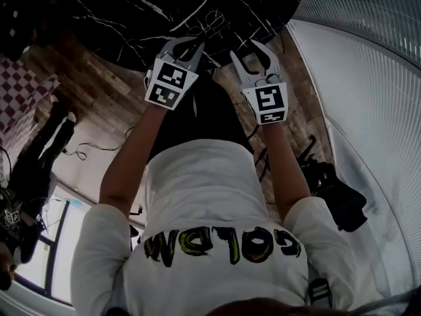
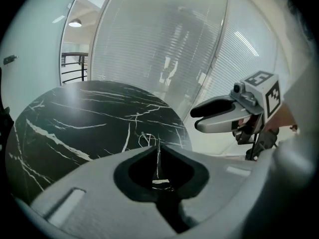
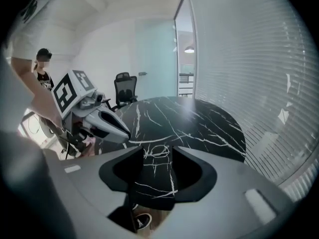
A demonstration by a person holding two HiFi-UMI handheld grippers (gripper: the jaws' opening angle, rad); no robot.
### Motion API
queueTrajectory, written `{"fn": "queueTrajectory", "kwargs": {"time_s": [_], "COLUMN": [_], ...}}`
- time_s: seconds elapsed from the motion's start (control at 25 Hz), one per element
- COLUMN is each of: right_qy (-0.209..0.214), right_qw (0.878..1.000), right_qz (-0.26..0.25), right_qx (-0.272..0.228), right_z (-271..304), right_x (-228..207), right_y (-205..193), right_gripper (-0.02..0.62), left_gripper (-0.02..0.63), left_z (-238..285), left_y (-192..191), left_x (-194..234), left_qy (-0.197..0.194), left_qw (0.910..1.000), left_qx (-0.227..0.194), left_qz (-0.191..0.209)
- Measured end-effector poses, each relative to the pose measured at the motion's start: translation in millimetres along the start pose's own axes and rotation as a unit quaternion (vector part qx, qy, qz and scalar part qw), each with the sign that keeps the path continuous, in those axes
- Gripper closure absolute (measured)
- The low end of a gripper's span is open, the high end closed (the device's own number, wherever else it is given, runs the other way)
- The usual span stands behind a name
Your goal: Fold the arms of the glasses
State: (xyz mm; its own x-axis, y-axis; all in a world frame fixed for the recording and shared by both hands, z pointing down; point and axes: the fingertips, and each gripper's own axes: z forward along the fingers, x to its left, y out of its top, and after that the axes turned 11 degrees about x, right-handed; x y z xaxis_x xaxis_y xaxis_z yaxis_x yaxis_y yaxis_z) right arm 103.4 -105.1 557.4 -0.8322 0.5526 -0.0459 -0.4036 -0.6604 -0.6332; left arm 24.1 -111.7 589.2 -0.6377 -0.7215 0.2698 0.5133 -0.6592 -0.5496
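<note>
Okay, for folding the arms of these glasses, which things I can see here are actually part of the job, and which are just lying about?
Part of the job:
- glasses
- left tongs, shut
- right tongs, open
- marble table the glasses lie on

Just lying about:
- office chair behind the table
- person standing in the background
- cables on the floor

Office — swivel chair (image 3: 124,87), glass partition (image 3: 155,59)

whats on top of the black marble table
Only thin wire glasses, lying near the table's close edge. The left tool and right tool hover clear of them. Tabletop behind each tool's body is covered, so unseen.
</note>
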Motion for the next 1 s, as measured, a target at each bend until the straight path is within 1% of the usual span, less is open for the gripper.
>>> {"fn": "queueTrajectory", "kwargs": {"time_s": [0.08, 0.2, 0.28, 0.4, 0.56, 0.64, 0.76, 0.84, 1.0], "right_qy": [0.006, 0.018, 0.026, 0.039, 0.066, 0.078, 0.098, 0.104, 0.103], "right_qw": [1.000, 0.999, 0.997, 0.995, 0.990, 0.988, 0.984, 0.980, 0.973], "right_qz": [0.011, 0.020, 0.022, 0.023, 0.039, 0.038, 0.036, 0.036, 0.024], "right_qx": [-0.016, -0.044, -0.062, -0.086, -0.117, -0.128, -0.146, -0.166, -0.203], "right_z": [-21.6, -50.9, -69.6, -96.2, -125.2, -137.1, -159.8, -174.5, -197.5], "right_x": [5.9, 17.5, 26.5, 39.4, 52.6, 59.4, 71.3, 75.1, 79.0], "right_y": [16.3, 47.2, 66.2, 91.3, 122.3, 138.0, 157.6, 173.1, 200.7], "right_gripper": [0.413, 0.420, 0.422, 0.426, 0.427, 0.428, 0.426, 0.426, 0.433], "left_gripper": [0.580, 0.580, 0.580, 0.580, 0.580, 0.580, 0.581, 0.583, 0.583], "left_z": [-25.5, -66.7, -92.6, -127.8, -170.6, -190.7, -217.3, -229.4, -248.0], "left_y": [7.0, 16.7, 25.7, 43.0, 75.4, 92.7, 109.5, 116.7, 126.7], "left_x": [-6.6, -16.2, -24.8, -38.9, -51.8, -55.8, -66.3, -70.4, -77.6], "left_qy": [0.004, 0.006, 0.005, 0.005, 0.012, 0.014, 0.005, 0.005, 0.008], "left_qw": [0.9998, 0.9980, 0.9957, 0.9908, 0.9824, 0.9762, 0.9654, 0.9615, 0.9575], "left_qx": [-0.018, -0.050, -0.077, -0.118, -0.175, -0.208, -0.250, -0.265, -0.280], "left_qz": [-0.010, -0.037, -0.052, -0.065, -0.063, -0.061, -0.073, -0.075, -0.068]}}
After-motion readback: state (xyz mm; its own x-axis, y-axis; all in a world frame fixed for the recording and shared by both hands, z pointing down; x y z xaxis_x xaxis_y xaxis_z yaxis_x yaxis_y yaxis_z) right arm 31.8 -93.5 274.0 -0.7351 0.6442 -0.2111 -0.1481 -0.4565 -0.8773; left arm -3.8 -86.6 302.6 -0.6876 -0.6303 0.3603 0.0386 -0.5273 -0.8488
